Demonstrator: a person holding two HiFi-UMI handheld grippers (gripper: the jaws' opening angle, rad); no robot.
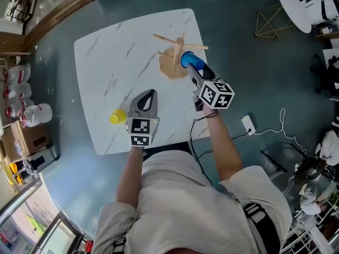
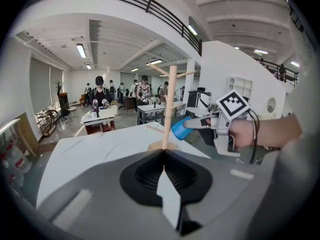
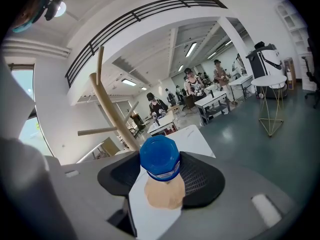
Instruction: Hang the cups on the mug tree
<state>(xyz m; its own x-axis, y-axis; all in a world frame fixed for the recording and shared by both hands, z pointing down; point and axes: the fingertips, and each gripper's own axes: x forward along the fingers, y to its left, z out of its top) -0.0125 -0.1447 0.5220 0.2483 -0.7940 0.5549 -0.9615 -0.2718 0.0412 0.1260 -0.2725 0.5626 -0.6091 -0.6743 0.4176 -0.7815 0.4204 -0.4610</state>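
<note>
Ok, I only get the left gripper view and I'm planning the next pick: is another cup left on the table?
Observer: Yes, a yellow cup sits on the table, just left of the left gripper in the head view.
Operator: And is the blue one really clamped?
Observer: Yes. The right gripper view shows the blue cup pressed from both sides between the jaws of the right gripper.

Pale shirt (image 1: 180,194) — grey left gripper (image 1: 150,93)

light: bright, even – ceiling lamps | shadows: soft | gripper views: fisheye-bent, dark corners
</note>
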